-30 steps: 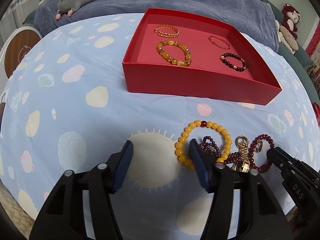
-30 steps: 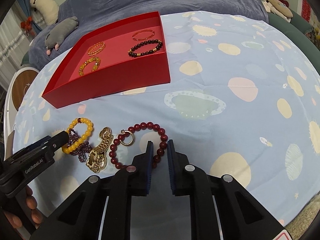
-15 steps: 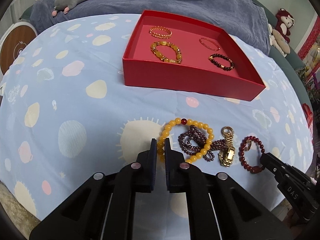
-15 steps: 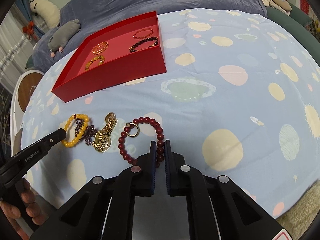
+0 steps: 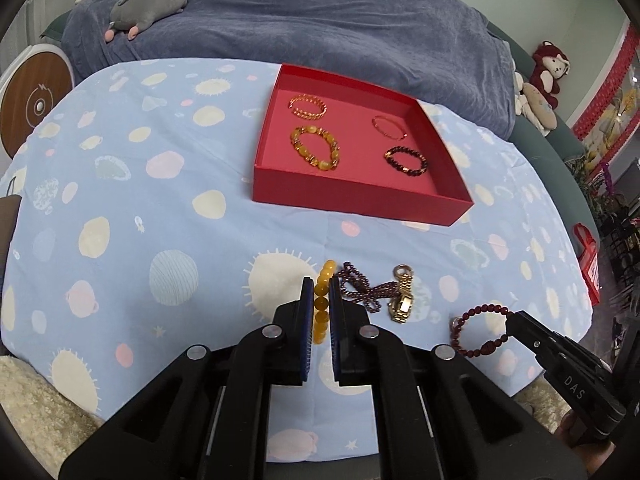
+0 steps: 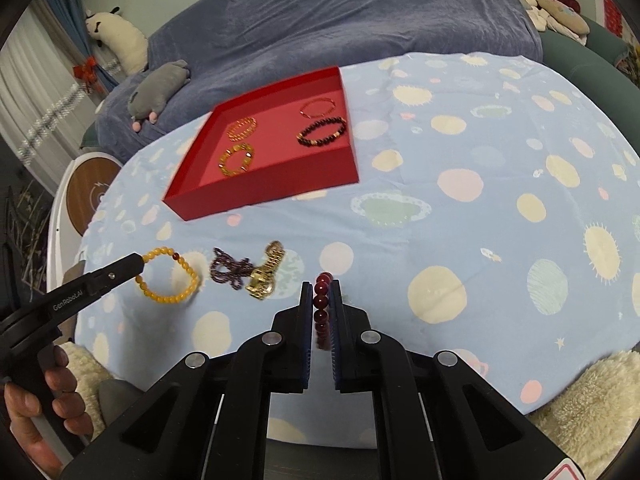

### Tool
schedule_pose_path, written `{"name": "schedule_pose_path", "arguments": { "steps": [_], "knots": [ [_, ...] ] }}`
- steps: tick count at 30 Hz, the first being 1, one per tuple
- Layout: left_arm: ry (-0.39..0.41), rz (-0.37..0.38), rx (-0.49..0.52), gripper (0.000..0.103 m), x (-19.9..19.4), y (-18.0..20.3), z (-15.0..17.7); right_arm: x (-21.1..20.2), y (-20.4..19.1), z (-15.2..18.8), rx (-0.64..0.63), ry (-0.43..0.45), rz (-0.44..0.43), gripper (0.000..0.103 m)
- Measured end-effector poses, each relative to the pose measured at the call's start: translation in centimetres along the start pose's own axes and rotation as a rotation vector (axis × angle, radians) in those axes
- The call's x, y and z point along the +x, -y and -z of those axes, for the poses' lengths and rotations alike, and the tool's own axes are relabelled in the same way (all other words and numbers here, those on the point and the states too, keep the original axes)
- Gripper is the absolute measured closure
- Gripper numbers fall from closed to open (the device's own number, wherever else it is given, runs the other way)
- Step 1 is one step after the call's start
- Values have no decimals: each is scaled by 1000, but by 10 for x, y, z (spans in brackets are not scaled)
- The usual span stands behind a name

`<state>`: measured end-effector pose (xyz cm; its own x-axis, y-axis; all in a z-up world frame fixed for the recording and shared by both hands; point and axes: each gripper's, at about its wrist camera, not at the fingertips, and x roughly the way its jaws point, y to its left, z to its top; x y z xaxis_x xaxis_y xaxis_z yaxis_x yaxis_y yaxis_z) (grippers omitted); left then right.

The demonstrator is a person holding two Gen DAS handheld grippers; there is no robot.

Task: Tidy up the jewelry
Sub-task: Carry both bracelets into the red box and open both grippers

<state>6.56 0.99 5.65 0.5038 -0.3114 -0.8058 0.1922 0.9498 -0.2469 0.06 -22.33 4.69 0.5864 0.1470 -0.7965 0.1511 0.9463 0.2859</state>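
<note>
My left gripper is shut on a yellow bead bracelet and holds it off the cloth; it hangs from the tip in the right wrist view. My right gripper is shut on a dark red bead bracelet, also lifted; it shows in the left wrist view. A purple bead strand and a gold watch lie on the cloth between them. The red tray farther back holds several bracelets.
The table wears a light blue spotted cloth. A blue blanket with a grey plush toy lies behind it. A fluffy cream rug shows below the table's front edge. A round wooden disc stands at left.
Both grippers have lifted and drawn back from the table, each carrying its bracelet up off the cloth. The watch and purple strand stay where they lay.
</note>
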Motion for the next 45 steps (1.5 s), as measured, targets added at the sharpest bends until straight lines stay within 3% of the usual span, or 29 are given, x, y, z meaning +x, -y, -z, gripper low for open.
{"name": "schedule_pose_path", "arguments": {
  "steps": [12, 24, 31, 38, 39, 42, 43, 45],
  "knots": [
    [32, 39, 28, 96, -19, 17, -23, -19, -22, -31, -54, 63, -56, 96],
    [97, 68, 27, 96, 9, 33, -117, 17, -51, -127, -106, 140, -71, 96],
    [27, 45, -1, 96, 59, 22, -128, 74, -50, -138, -67, 61, -81, 96],
    [-30, -21, -17, 94, 93, 2, -108, 109, -34, -124, -71, -9, -2, 92],
    [-29, -31, -20, 88, 94, -1, -106, 108, -32, -122, -81, 2, 20, 89],
    [-5, -72, -40, 52, 89, -9, -101, 99, -27, -121, -85, 27, 49, 79],
    [10, -82, -47, 46, 85, -10, -100, 94, -25, -120, -78, 37, 45, 75],
    [24, -85, -49, 46, 79, -12, -96, 86, -20, -118, -69, 53, 46, 71]
  ]
}}
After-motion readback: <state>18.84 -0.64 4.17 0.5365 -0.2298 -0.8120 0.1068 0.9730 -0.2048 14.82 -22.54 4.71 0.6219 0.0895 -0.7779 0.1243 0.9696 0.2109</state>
